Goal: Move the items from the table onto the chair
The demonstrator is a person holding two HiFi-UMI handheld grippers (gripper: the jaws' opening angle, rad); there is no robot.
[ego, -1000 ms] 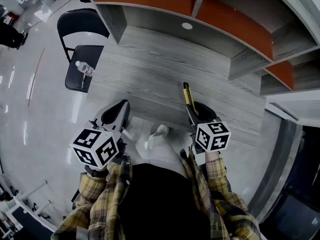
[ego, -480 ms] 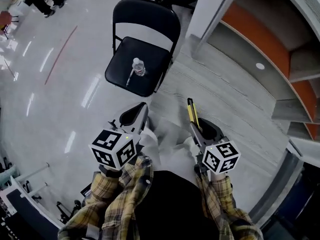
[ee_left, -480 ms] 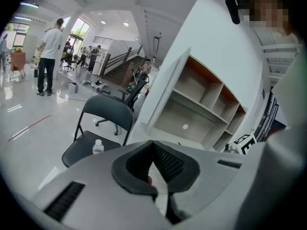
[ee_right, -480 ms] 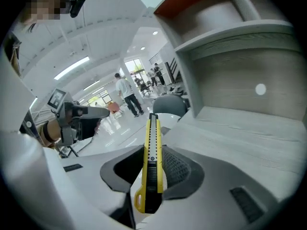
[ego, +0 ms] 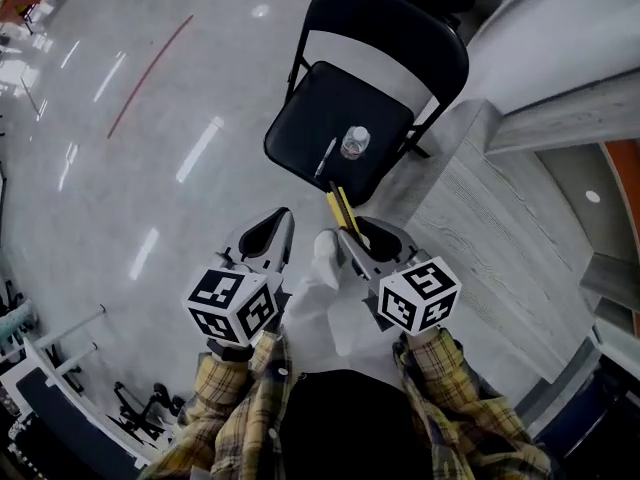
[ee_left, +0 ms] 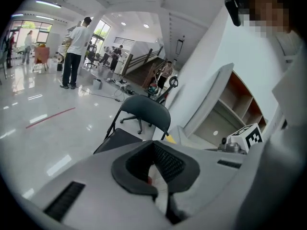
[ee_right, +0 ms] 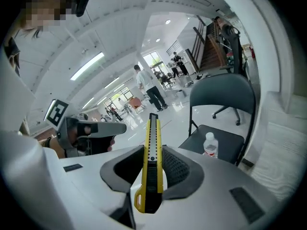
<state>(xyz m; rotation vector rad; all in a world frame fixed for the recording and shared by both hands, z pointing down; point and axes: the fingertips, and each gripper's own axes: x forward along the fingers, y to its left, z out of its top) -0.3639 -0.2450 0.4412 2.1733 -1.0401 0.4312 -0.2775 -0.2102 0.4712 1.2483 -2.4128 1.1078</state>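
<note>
A black folding chair (ego: 330, 108) stands just ahead of me, with a clear water bottle (ego: 355, 142) upright on its seat and a thin pen (ego: 325, 158) lying beside it. My right gripper (ego: 352, 234) is shut on a yellow-and-black utility knife (ego: 339, 208), whose tip points at the seat's front edge. In the right gripper view the knife (ee_right: 152, 147) stands up between the pads, with the bottle (ee_right: 209, 145) and chair (ee_right: 220, 95) beyond. My left gripper (ego: 272, 234) is shut and holds nothing. The left gripper view shows the chair (ee_left: 144, 114) ahead.
The grey wood table (ego: 500, 218) runs along my right, with a shelf unit (ego: 600, 168) behind it. Glossy floor with a red line (ego: 150, 78) lies to the left. People (ee_left: 74, 51) and office chairs stand far off in the hall.
My view has swung left from the table to the chair, which is now closer and centred. Both grippers came along, the right one still carrying the knife.
</note>
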